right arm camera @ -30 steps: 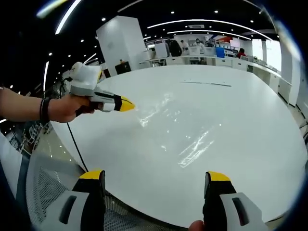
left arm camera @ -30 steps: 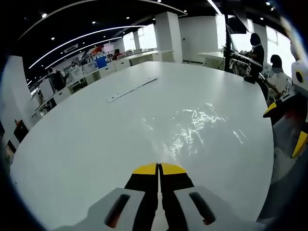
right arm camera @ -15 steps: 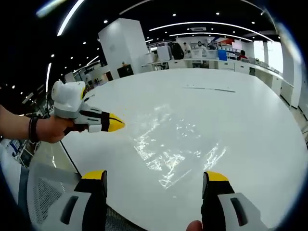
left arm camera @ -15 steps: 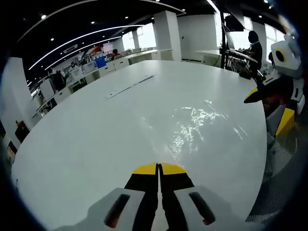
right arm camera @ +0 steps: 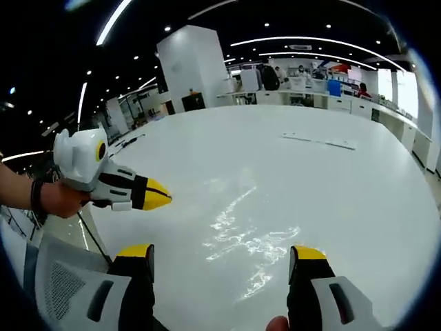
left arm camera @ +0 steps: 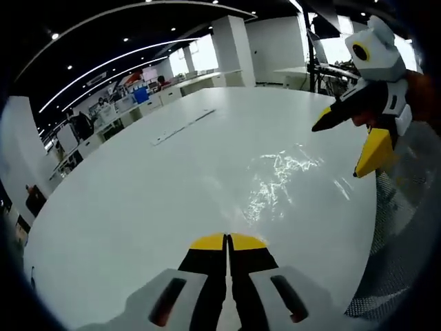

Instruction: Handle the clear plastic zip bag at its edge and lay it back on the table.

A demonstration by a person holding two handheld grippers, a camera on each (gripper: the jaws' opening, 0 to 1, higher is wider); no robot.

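clear bag (left arm camera: 279,181) lies flat on the white surface (left arm camera: 138,200), between both grippers. left gripper (left arm camera: 227,241) pressed together; right gripper (right arm camera: 220,254) spread. likely light, limp and slippery; pinch its near edge.

The clear plastic zip bag (left arm camera: 282,181) registers only as glare on the round white table (left arm camera: 138,207); its outline and zip edge cannot be traced in either view.
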